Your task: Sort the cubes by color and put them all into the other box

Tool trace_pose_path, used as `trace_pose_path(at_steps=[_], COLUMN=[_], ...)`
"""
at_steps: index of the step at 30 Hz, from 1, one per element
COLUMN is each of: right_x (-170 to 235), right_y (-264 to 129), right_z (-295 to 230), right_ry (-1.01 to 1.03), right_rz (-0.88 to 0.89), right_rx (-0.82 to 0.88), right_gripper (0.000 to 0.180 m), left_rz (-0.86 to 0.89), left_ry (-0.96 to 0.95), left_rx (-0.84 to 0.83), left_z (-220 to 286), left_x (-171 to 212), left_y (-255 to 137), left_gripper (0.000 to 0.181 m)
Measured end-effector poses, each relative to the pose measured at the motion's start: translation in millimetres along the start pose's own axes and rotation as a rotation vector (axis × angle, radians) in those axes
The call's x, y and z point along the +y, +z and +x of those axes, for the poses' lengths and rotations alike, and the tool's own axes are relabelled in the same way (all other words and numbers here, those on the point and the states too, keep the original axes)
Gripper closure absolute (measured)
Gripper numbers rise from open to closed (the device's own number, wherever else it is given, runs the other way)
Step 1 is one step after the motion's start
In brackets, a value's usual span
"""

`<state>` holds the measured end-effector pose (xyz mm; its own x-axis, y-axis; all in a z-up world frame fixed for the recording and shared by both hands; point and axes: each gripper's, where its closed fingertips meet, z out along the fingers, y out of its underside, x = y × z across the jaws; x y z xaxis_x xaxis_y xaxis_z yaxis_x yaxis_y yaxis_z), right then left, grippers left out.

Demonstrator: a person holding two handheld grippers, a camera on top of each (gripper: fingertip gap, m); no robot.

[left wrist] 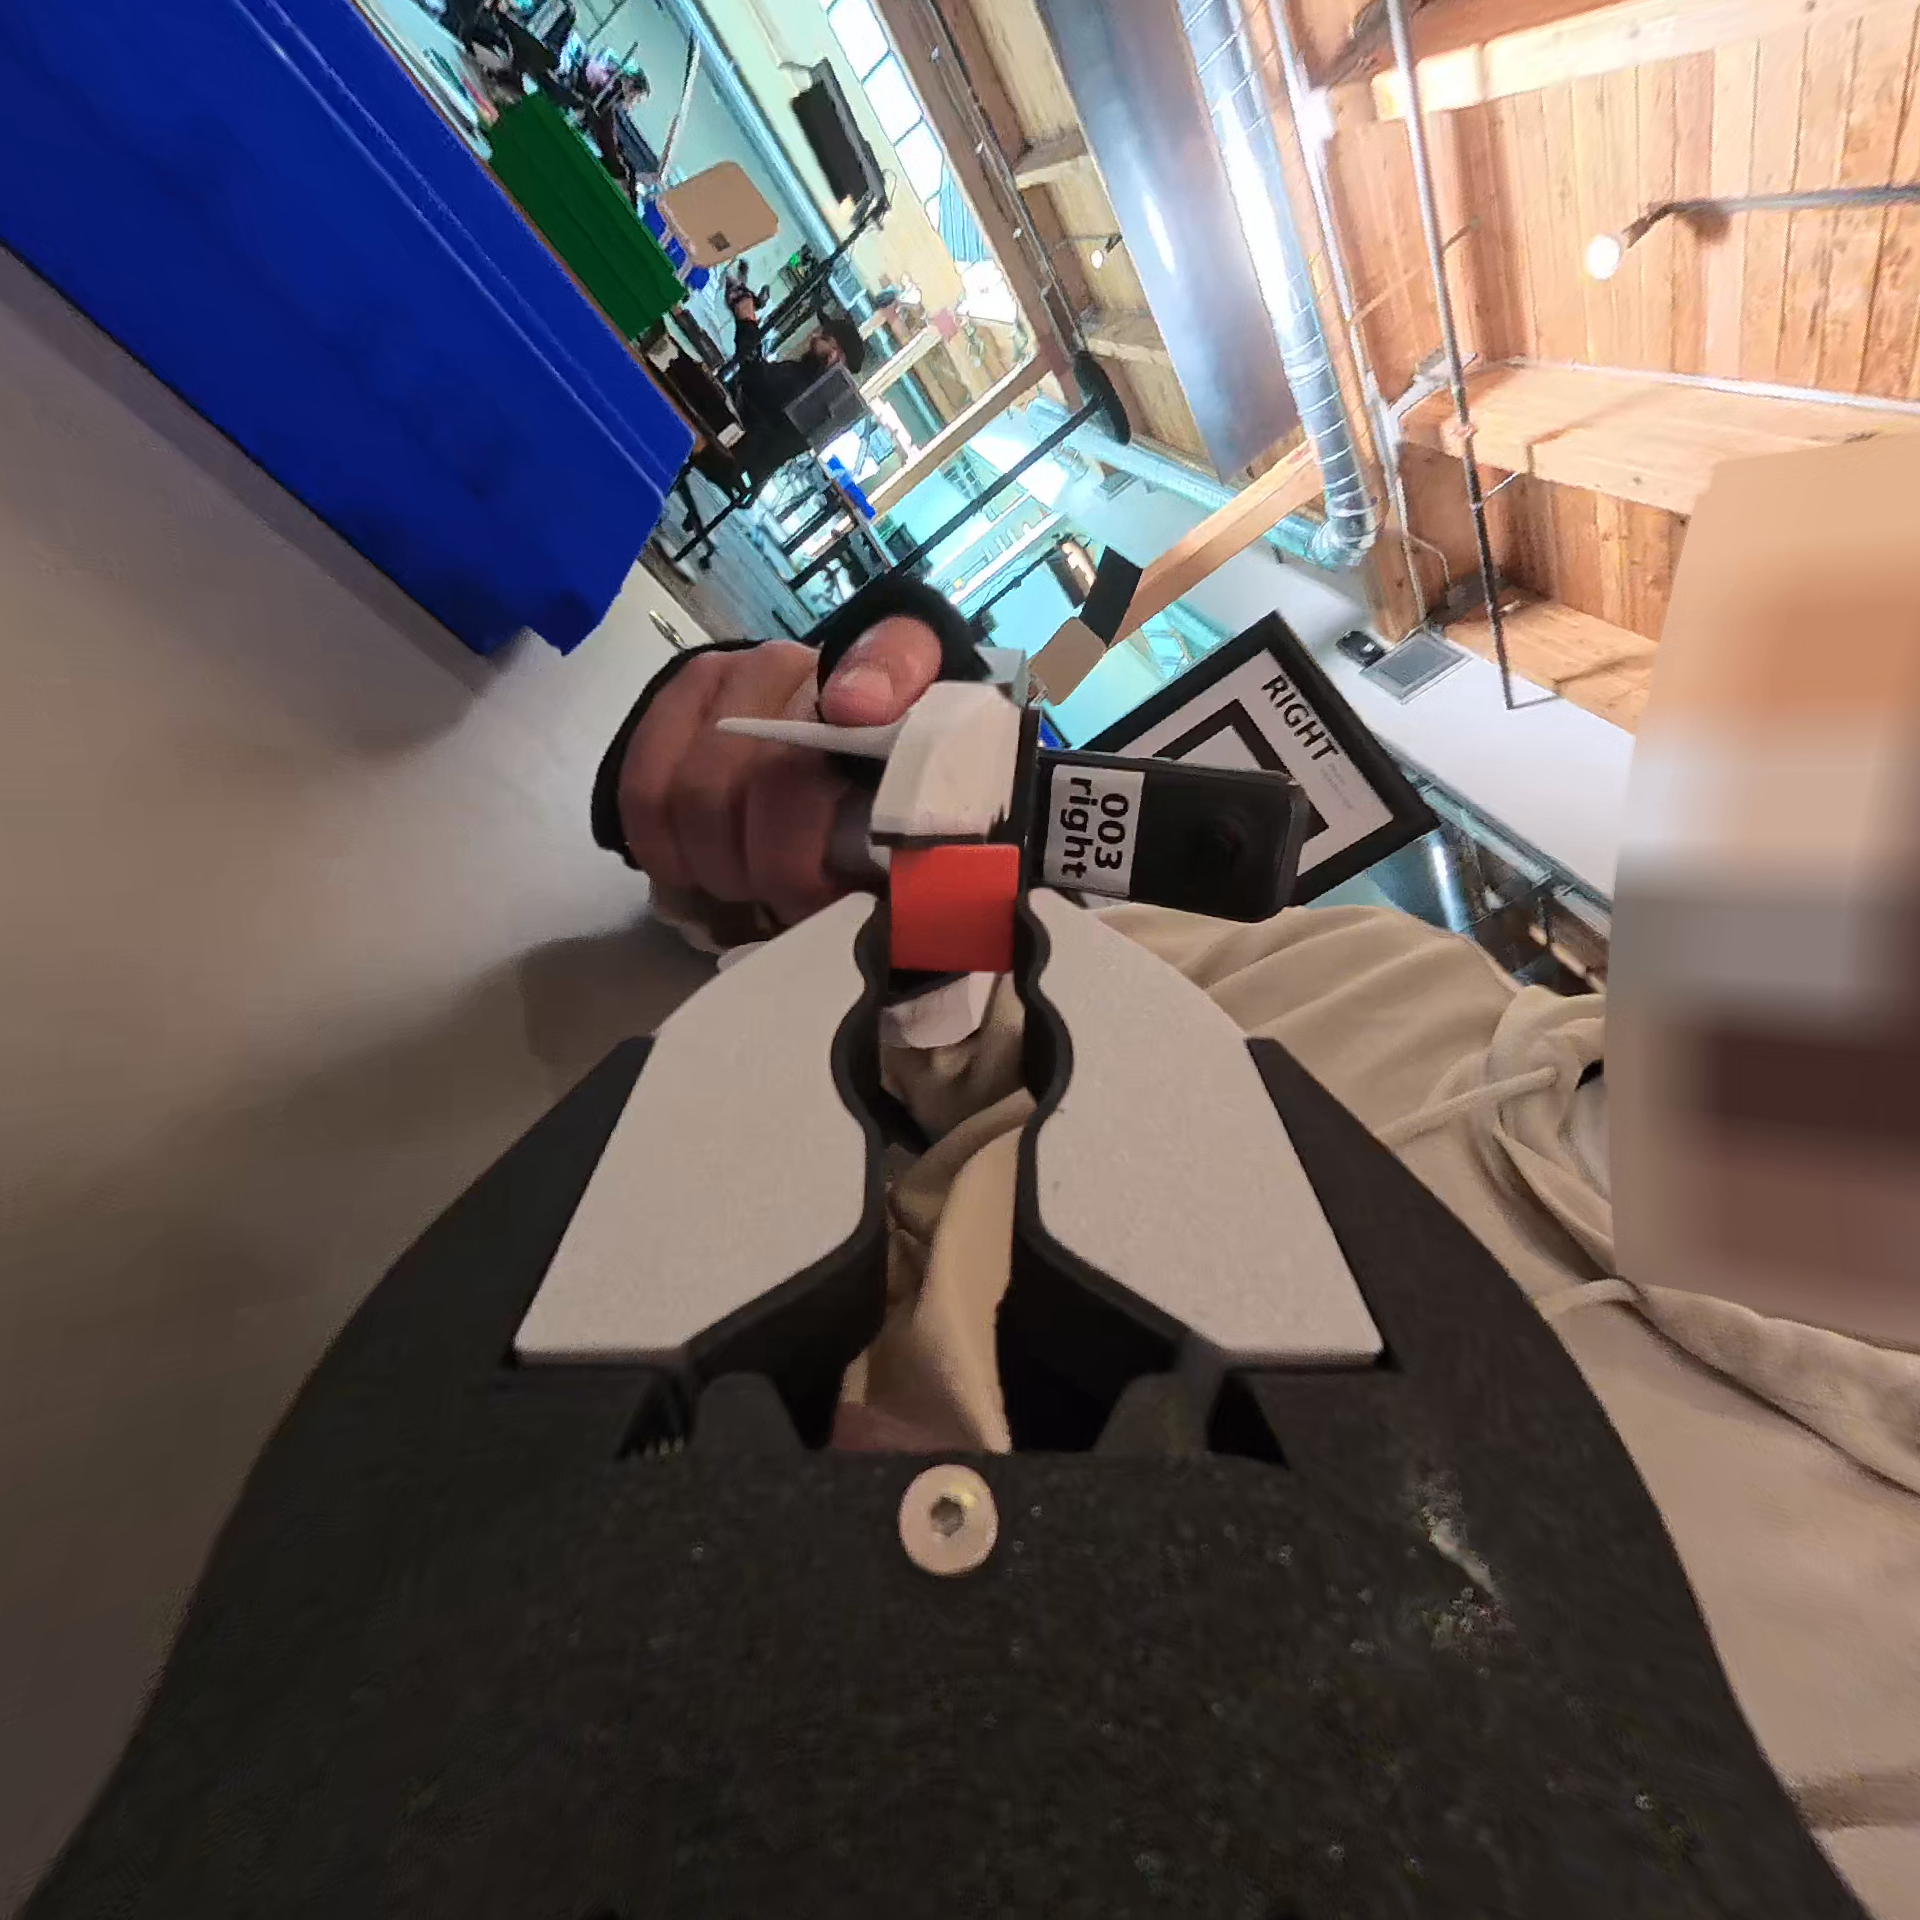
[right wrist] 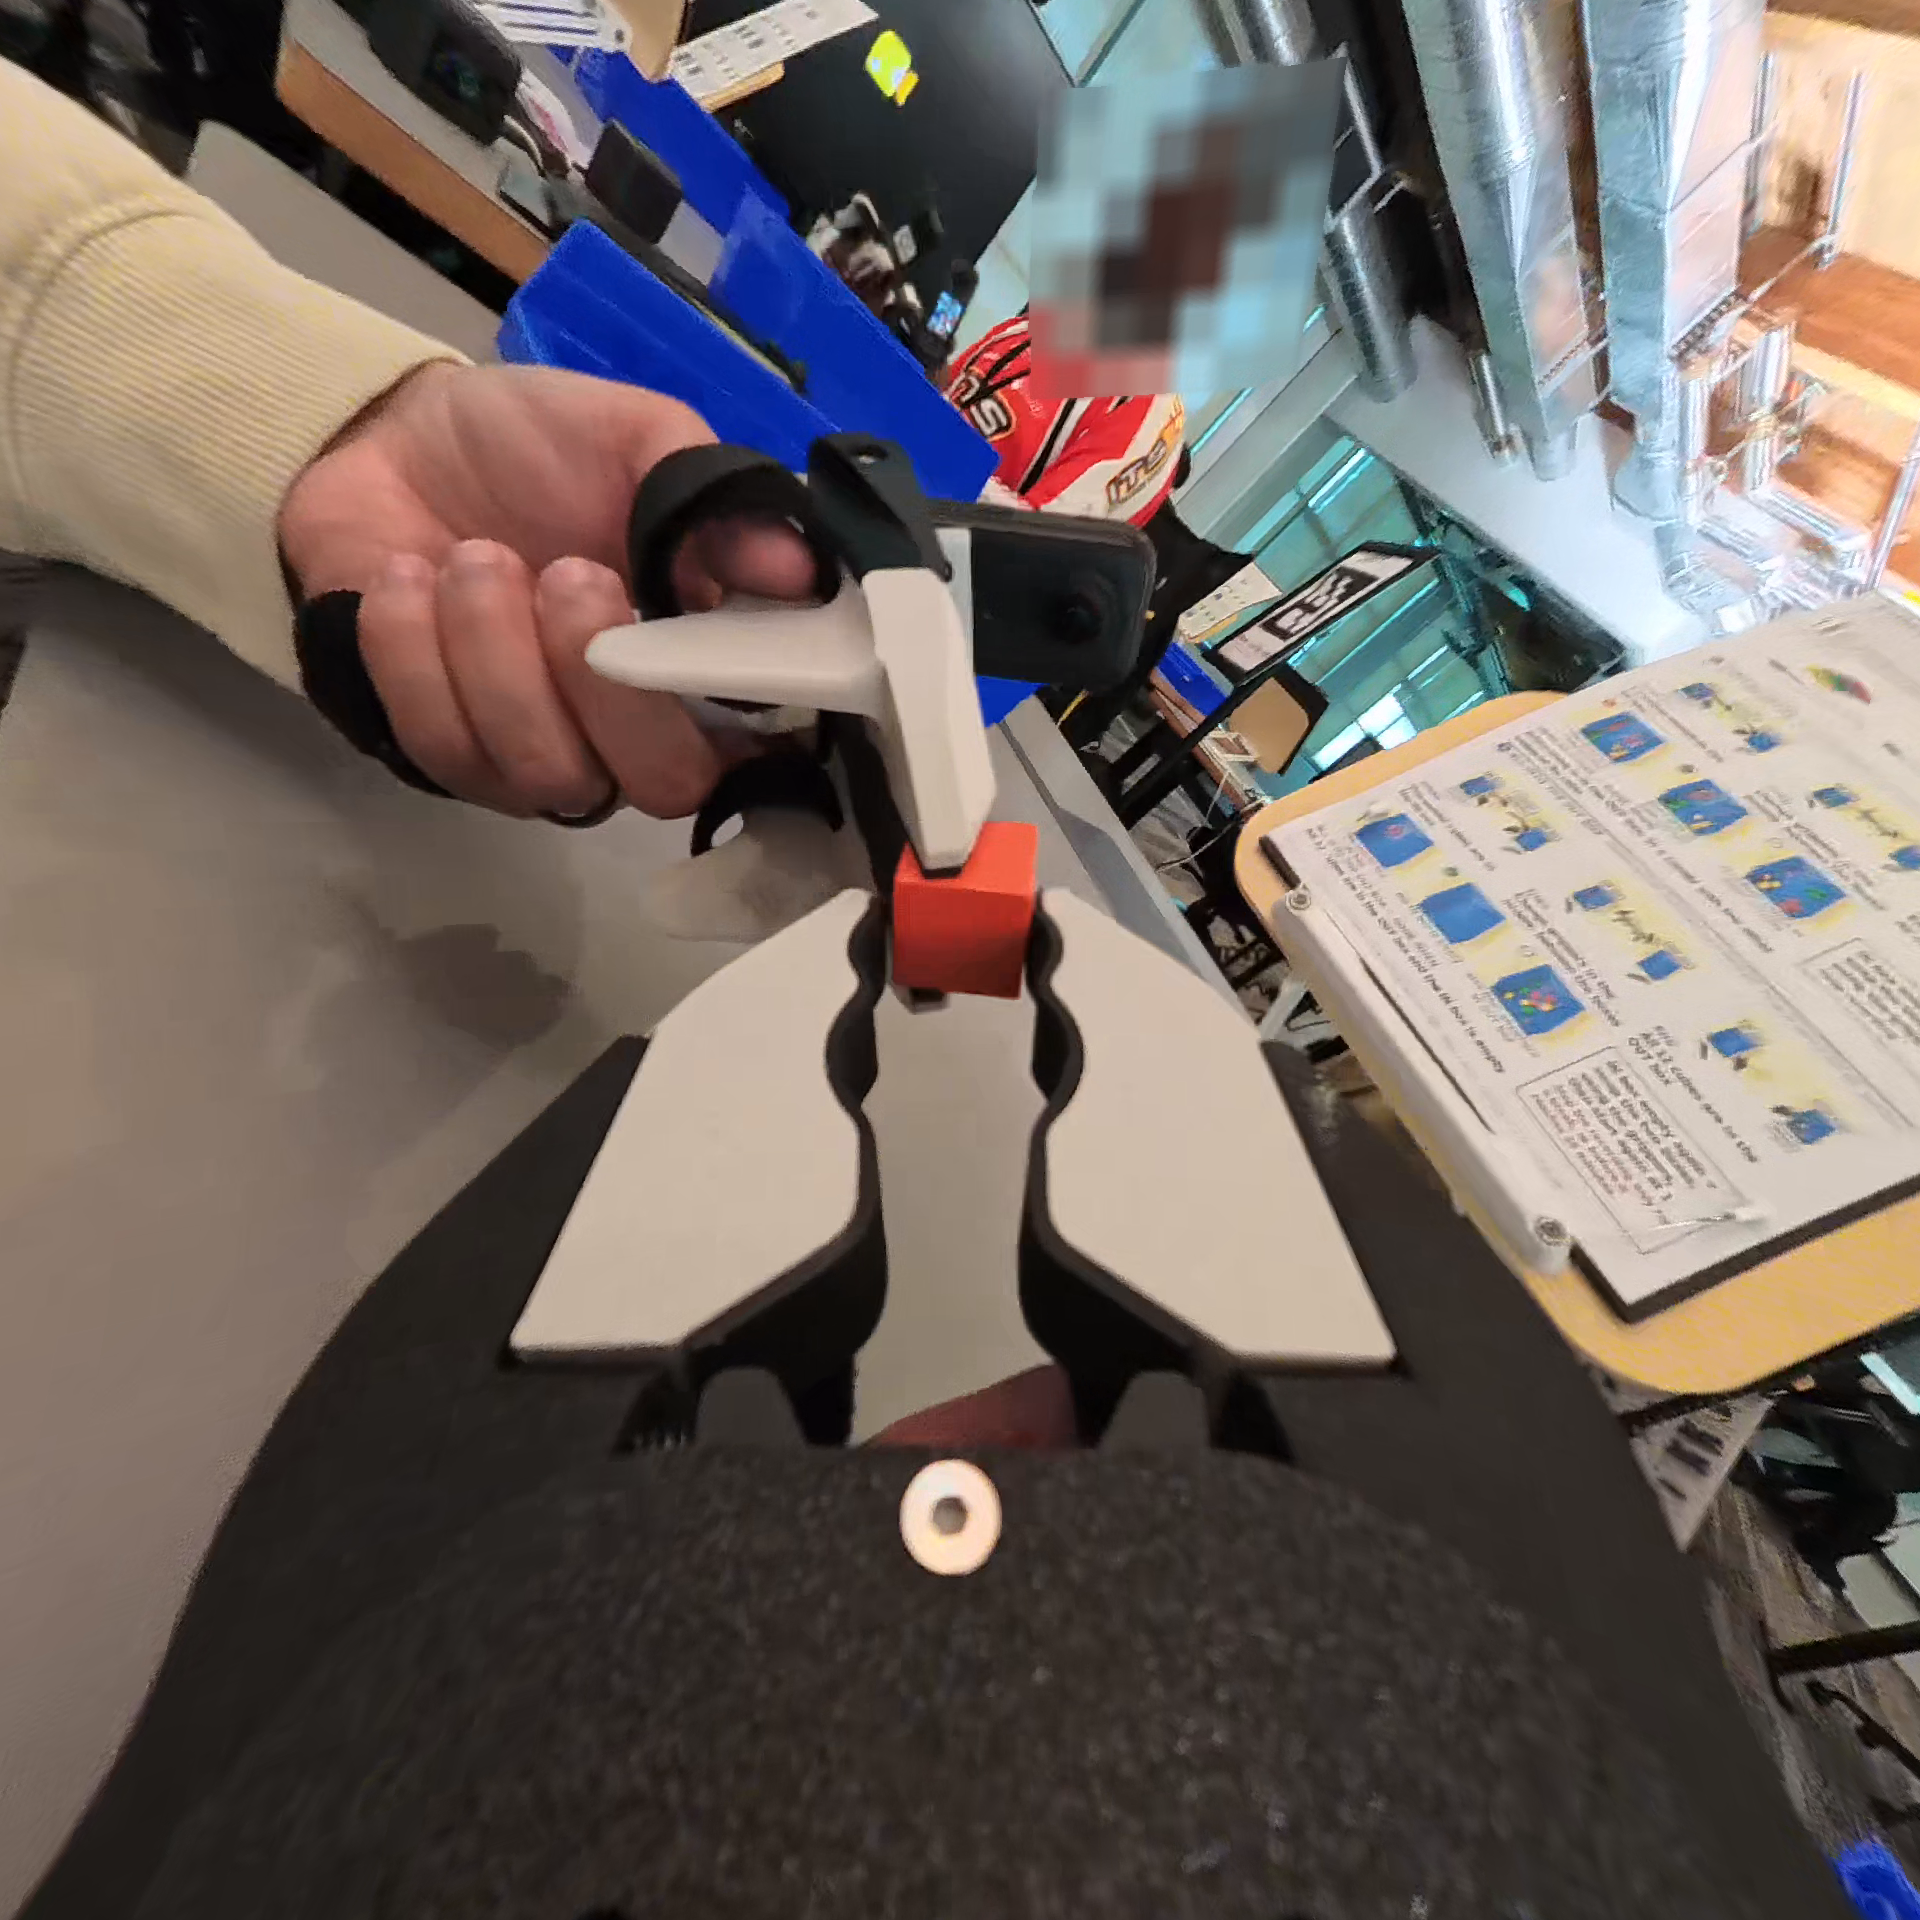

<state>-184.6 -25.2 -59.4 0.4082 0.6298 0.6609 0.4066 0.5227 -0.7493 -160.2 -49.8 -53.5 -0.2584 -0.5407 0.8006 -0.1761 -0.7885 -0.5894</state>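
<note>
A red cube (left wrist: 951, 906) is held in the air above the grey table (left wrist: 208, 987). My left gripper (left wrist: 951, 940) is shut on it from both sides. The right gripper (left wrist: 935, 899) comes from the opposite side, with one white finger above the cube and one below. In the right wrist view the same red cube (right wrist: 961, 920) sits between my right gripper's (right wrist: 956, 940) fingertips, which are shut on it. There the left gripper (right wrist: 930, 920) clamps it from the top and bottom. A blue box (left wrist: 312, 312) stands on the table behind.
A person's hands (right wrist: 488, 603) hold both grippers, in a cream sleeve (right wrist: 135, 343). A board with a printed instruction sheet (right wrist: 1610, 935) stands at the right of the table (right wrist: 208, 1143). Blue bins (right wrist: 727, 343) and workshop clutter lie beyond. My left and right fingertips are right by each other.
</note>
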Motion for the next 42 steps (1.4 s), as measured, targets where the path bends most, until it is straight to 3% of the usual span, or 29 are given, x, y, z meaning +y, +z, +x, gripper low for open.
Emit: trace_pose_path(at_steps=[4,7,9,13,15,25,33,36,38,42], right_x=[-6.3,-2.3,12.0,49.1,62.3,83.1,82.6,63.6,70.4,170.2], right_y=[-12.8,-33.1,-46.6,-68.7,-74.1,-70.5,-73.4,-107.6,-147.3,-207.5], right_z=[-2.1,5.7,11.9,21.7,26.5,29.4,42.1,105.2,163.9,246.1], right_ry=[0.026,0.096,0.177,0.413,0.438,0.290,0.449,0.508,0.500,0.550], right_rz=[0.044,0.028,-0.033,-0.169,-0.233,-0.361,-0.329,-0.302,-0.383,-0.868], right_rx=[0.010,0.076,0.121,0.224,0.282,0.370,0.366,0.518,0.639,0.625], right_gripper=[0.157,0.157,0.157,0.157,0.157,0.157,0.157,0.157,0.157,0.157], left_rz=[0.015,0.093,0.147,0.290,0.324,0.242,0.221,0.225,0.219,0.198], left_ry=[-0.037,0.057,0.192,0.508,0.561,0.644,0.680,0.711,0.720,0.708], left_rx=[0.018,-0.198,-0.493,-1.250,-1.406,-1.480,-1.442,-1.440,-1.434,-1.408], left_z=[4.9,-5.8,-22.5,-44.4,-41.7,-50.6,-38.4,-29.7,-27.6,-30.9], left_x=[3.9,2.9,3.8,4.5,13.2,20.0,18.2,16.4,16.6,18.9], left_y=[-0.4,-22.2,-51.9,-149.8,-172.7,-171.9,-160.5,-157.8,-155.4,-150.2], left_gripper=[0.151,0.141,0.139,0.140,0.143,0.143,0.142,0.143,0.143,0.142])
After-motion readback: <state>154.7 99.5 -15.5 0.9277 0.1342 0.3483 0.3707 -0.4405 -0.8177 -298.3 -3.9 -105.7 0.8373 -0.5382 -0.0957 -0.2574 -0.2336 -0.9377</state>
